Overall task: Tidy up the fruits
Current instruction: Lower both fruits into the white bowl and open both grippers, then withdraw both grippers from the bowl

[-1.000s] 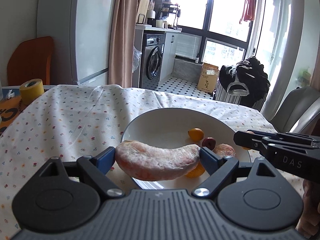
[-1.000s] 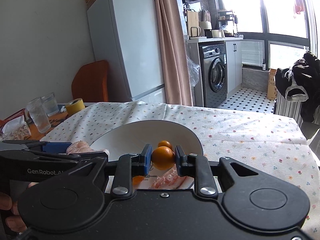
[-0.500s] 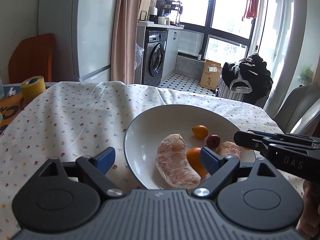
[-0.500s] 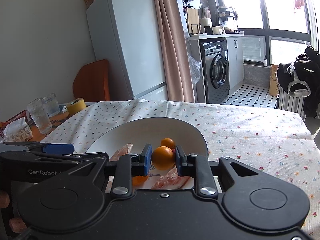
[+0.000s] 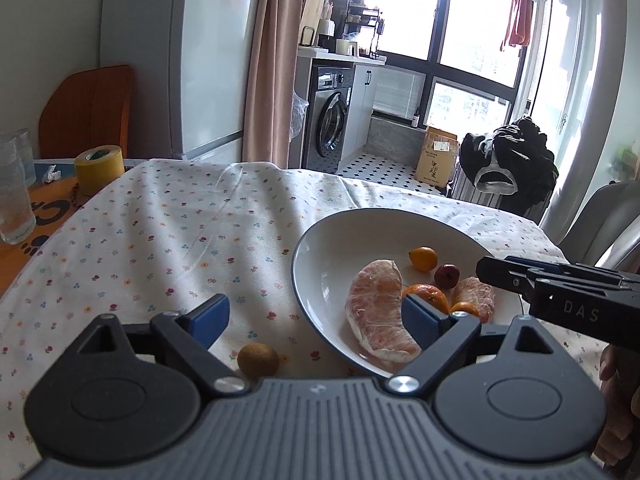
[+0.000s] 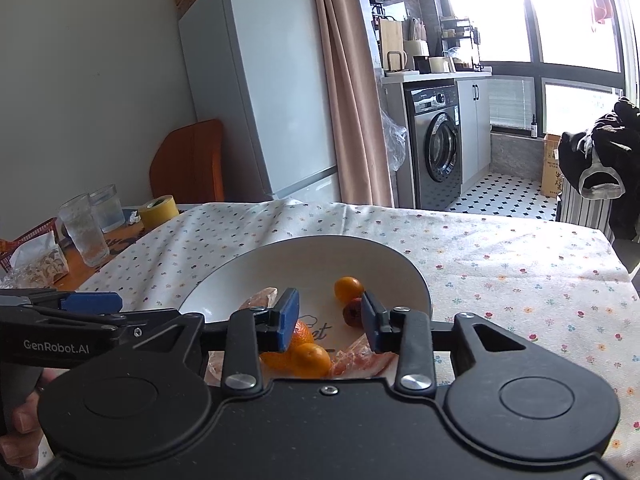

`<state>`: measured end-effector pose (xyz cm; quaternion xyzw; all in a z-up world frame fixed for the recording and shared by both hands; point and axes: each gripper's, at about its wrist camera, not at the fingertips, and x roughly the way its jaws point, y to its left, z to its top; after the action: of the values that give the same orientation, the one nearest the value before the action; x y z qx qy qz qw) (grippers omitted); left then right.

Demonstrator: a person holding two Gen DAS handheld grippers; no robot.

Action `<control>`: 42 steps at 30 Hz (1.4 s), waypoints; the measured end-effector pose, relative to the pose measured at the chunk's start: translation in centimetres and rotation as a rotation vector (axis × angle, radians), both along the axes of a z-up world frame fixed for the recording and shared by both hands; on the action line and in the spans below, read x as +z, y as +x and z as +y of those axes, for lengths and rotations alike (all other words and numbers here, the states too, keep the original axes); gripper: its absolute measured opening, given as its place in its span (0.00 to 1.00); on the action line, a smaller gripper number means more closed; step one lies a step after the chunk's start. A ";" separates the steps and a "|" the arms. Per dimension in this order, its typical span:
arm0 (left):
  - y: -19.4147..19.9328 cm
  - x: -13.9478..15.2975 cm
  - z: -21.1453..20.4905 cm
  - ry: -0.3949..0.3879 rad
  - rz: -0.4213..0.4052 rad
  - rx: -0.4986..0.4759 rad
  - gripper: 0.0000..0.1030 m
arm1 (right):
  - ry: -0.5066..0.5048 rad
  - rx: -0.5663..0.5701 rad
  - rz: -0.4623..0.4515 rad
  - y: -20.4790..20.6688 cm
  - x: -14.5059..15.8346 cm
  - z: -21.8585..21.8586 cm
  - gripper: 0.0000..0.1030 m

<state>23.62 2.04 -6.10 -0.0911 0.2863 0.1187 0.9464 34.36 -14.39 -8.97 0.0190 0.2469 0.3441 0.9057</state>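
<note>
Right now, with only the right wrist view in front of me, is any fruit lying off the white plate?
Observer: Yes. A small brown kiwi lies on the floral tablecloth, left of the round white plate and apart from its rim.
Operator: Is the left gripper holding anything? I only see it side-on.
Observer: No. The left gripper is empty, its fingers wide apart, over the plate's near-left edge.
Operator: Which fruit on the plate is biggest? My view is blocked.
Observer: A peeled pink pomelo segment, a long crescent lying flat in the plate's near-left part.
</note>
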 end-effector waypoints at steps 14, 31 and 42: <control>-3.0 1.4 2.0 -0.060 0.016 0.077 0.95 | -0.005 0.023 -0.061 -2.4 2.7 -0.1 0.69; -6.9 2.4 2.2 -0.078 -0.045 0.058 1.00 | 0.000 0.036 -0.077 -6.5 3.6 -0.8 0.95; -9.3 2.8 2.4 -0.087 -0.063 0.043 1.00 | 0.003 0.060 -0.050 -8.4 3.6 -0.5 1.00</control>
<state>14.33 4.44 -3.27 -0.1419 0.2592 0.1236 0.9473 25.96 -14.88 -5.34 0.0043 0.2239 0.3717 0.9009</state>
